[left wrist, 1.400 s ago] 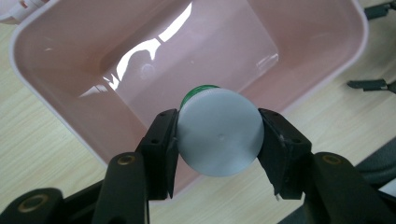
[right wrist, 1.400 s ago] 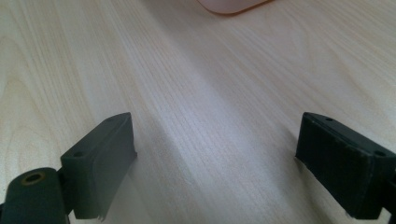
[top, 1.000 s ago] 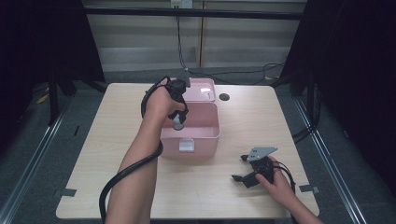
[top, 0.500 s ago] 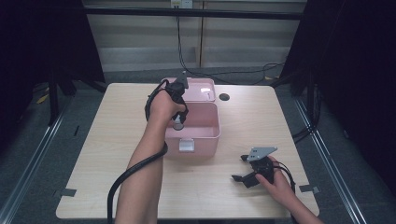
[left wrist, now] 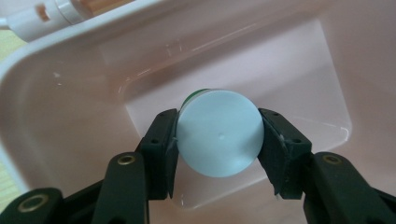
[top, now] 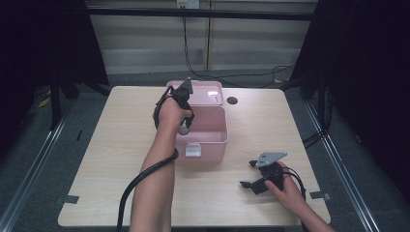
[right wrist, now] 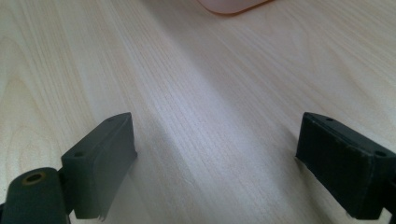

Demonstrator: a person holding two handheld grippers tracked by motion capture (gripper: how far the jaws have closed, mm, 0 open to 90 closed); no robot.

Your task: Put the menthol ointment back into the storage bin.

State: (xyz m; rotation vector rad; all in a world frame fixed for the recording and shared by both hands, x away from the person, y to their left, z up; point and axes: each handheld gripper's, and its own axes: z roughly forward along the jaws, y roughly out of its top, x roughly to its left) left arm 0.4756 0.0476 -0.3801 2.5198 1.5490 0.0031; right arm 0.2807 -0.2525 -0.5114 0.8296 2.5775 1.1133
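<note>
My left gripper [left wrist: 219, 140] clamps the bottle [left wrist: 218, 133], low inside the box [left wrist: 56, 107] — next: let go. Right gripper [right wrist: 215, 163] wide open, holding nothing, on the table [right wrist: 210, 84].

Overhead camera sits high behind me, facing forward and down across the whole table [top: 106, 159]. My left tongs' camera peers close into the pink box [left wrist: 70, 107]; my right's skims low over bare tabletop, catching that box's corner.
</note>
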